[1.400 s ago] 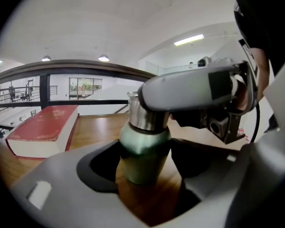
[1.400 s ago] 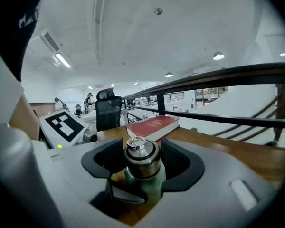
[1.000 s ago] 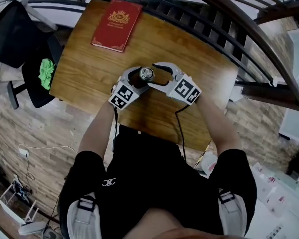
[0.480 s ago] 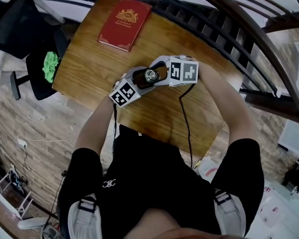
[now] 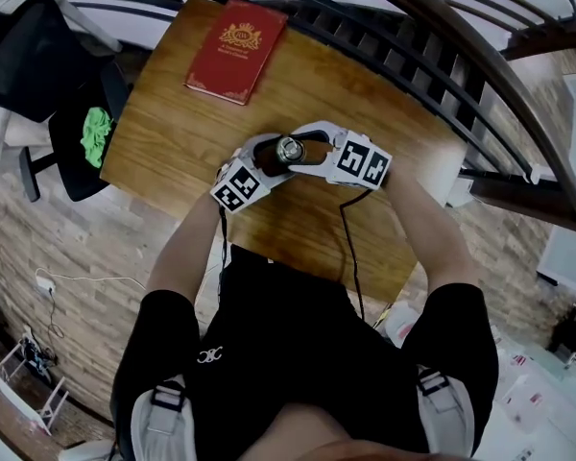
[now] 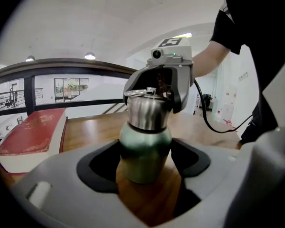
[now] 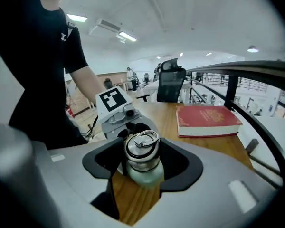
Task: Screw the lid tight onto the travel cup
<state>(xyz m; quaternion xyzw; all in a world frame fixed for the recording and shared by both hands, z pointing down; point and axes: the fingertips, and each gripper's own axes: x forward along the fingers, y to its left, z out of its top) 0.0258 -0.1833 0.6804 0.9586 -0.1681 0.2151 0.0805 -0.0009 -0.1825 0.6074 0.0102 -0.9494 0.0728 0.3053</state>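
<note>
A travel cup (image 5: pixel 286 150) with a green body (image 6: pixel 145 148) and a steel lid (image 7: pixel 142 148) with a ring on top stands upright on the wooden table (image 5: pixel 365 94). My left gripper (image 6: pixel 145 163) comes in from the near left, and its dark pads lie against the green body low down. From the opposite side, my right gripper (image 7: pixel 142 160) has its jaws closing round the lid. Its pads lie against the lid's sides. In the head view both grippers (image 5: pixel 269 154) (image 5: pixel 305 148) meet at the cup.
A red book (image 5: pixel 235 51) lies flat at the table's far left corner. A dark railing (image 5: pixel 442 56) curves just past the table's far edge. A black chair (image 5: pixel 67 113) with a green cloth stands left of the table. The right gripper's cable (image 5: pixel 350 248) hangs over the near edge.
The right gripper swung round the lid, its marker cube going up and left, then back right. The left gripper and the cup stayed put.
</note>
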